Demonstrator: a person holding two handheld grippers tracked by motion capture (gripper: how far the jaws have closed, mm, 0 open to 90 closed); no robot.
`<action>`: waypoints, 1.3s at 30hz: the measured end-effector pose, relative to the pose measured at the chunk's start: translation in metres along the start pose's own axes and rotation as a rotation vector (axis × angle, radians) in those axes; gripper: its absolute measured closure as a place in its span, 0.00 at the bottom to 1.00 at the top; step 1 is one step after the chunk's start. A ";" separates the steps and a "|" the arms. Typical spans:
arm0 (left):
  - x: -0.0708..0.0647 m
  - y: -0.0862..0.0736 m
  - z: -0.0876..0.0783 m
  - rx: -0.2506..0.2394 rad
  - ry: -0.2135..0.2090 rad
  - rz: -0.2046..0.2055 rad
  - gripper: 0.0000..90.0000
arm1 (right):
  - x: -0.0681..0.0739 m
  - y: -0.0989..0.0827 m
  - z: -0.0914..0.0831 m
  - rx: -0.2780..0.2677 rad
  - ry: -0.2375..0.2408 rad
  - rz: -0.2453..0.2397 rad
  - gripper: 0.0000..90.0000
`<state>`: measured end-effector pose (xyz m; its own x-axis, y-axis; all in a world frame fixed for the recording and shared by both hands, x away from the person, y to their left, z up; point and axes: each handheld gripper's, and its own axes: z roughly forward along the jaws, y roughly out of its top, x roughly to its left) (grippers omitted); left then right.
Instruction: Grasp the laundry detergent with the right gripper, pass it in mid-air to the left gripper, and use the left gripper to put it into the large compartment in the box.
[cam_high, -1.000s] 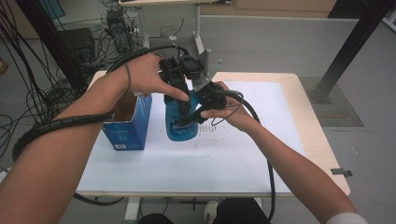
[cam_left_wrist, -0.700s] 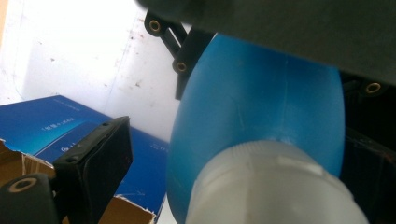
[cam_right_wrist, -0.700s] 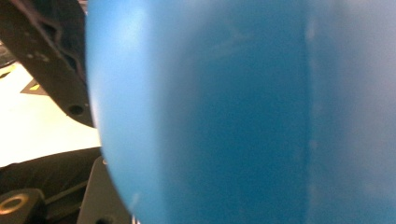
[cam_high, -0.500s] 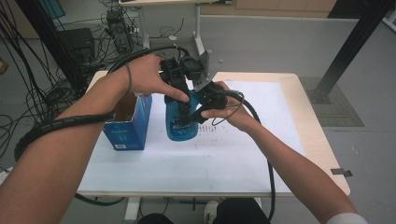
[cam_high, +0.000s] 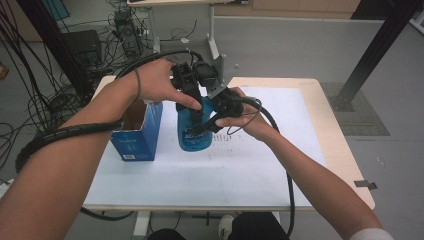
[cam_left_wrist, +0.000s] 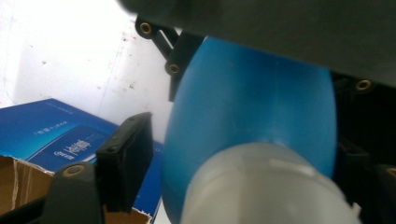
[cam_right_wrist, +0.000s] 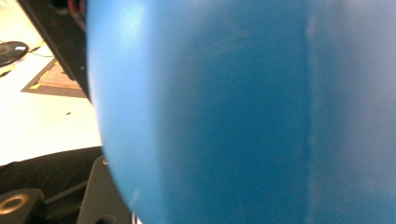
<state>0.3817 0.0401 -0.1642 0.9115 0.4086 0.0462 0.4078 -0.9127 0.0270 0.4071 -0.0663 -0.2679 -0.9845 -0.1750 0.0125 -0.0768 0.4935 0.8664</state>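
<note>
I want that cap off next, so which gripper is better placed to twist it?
Left gripper: its jaws have just been closing with the white cap between them. The right gripper is shut on the blue bottle, steadying it.

Blue bottle (cam_high: 192, 131) with whitish cap (cam_left_wrist: 268, 186), blue box (cam_high: 140, 135)

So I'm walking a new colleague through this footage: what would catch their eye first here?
Most striking is the blue bottle standing mid-table on the white sheet, with both grippers crowded onto it. The right gripper clamps its body from the side, while the left gripper comes down over its whitish cap; its jaws have just been closing around the neck. Next, the open blue carton stands just left of the bottle.
</note>
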 end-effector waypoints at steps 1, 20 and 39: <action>0.000 0.000 0.000 0.000 -0.008 0.013 0.33 | 0.000 0.000 0.000 0.003 -0.003 0.004 0.48; -0.004 -0.001 0.001 0.012 0.003 0.041 0.41 | 0.001 -0.001 0.003 -0.001 -0.009 -0.012 0.48; -0.004 -0.001 0.005 0.002 0.013 0.041 0.41 | 0.001 -0.006 0.006 -0.013 -0.025 -0.009 0.47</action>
<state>0.3776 0.0390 -0.1697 0.9266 0.3711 0.0603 0.3704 -0.9286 0.0228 0.4061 -0.0646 -0.2762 -0.9874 -0.1582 -0.0073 -0.0834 0.4805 0.8730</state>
